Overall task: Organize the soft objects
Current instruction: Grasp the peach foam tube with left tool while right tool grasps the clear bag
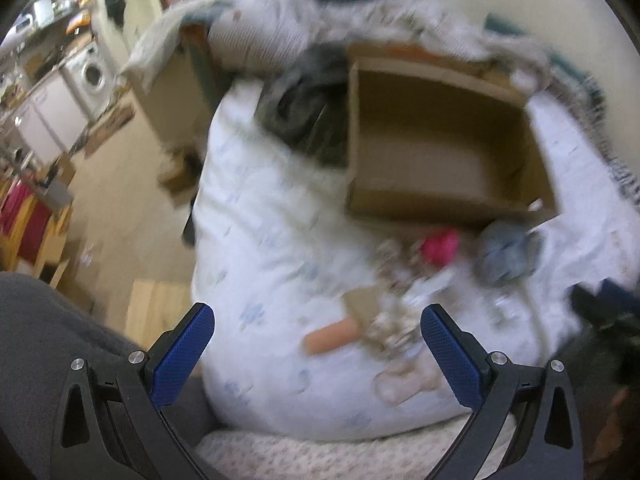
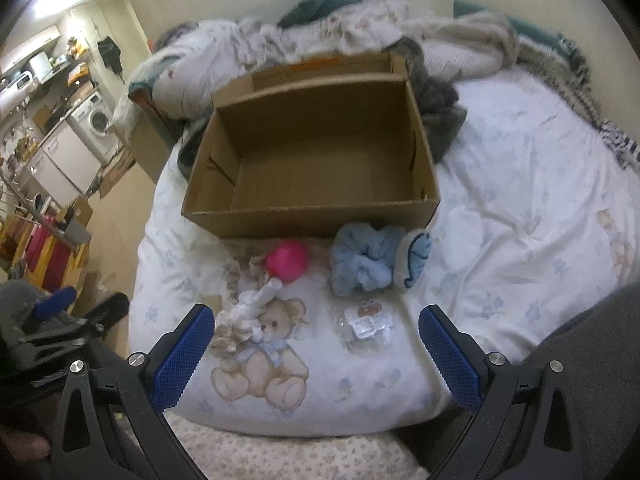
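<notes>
Both are standing wide and holding nothing: the left hand-held gripper (image 1: 318, 334) and the right hand-held gripper (image 2: 316, 334). Ahead of the right one, on the bed (image 2: 520, 208), the blue scrunchie (image 2: 366, 258) and pink ball (image 2: 287, 261) are lying just before the cardboard box (image 2: 312, 222).

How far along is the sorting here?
Nothing done yet: the box holds nothing. In hand: nothing; the left gripper and right gripper are both open above the duvet. Left: the pink ball, blue scrunchie and beige scrunchie all lie outside the box.
</notes>
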`<state>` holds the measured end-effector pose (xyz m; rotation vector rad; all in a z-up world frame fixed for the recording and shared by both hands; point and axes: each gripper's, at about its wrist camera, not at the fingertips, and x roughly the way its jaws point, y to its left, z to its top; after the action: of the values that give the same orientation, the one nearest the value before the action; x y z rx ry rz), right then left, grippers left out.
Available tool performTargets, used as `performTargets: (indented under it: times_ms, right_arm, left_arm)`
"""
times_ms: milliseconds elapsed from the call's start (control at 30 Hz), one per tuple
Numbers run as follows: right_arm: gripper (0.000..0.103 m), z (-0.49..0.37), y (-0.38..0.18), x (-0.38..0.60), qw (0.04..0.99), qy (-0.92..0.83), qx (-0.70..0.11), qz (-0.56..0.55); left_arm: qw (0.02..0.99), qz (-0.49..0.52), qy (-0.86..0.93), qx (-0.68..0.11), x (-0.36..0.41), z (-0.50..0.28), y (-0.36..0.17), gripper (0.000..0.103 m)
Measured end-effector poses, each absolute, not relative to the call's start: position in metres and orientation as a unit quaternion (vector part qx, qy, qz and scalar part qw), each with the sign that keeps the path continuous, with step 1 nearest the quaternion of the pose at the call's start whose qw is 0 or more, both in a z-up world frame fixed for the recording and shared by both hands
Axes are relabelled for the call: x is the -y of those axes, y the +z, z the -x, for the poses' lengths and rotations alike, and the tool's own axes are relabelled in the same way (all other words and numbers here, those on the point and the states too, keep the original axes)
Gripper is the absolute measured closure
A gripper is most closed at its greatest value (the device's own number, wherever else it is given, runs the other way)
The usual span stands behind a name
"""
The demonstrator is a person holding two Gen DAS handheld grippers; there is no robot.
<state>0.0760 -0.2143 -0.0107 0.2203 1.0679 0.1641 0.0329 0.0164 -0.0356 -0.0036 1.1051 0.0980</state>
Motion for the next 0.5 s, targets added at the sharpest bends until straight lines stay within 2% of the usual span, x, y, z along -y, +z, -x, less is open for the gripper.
performTargets:
  times_ms: [200,433,500]
  right_arm:
    - [0.000,-0.100,-0.037,0.233,0.796,0.098,-0.578,-0.151]
    - [0.000,-0.121,-0.084,0.246,0.746,0.085,-0.635,-0.181]
    - [0.008,-0.127,-0.096,0.248,0.733,0.083,-0.647,-0.193]
  left_arm:
    - [0.789,0.065,0.058,-0.608,-0.043,-0.060,-0.076,0.002]
    - [0.735,0.116,0.066,-0.665,-0.051,-0.080,-0.113,0.019]
    - [0.719,0.133,0.071,-0.678,-0.054,-0.083,-0.126,0.022]
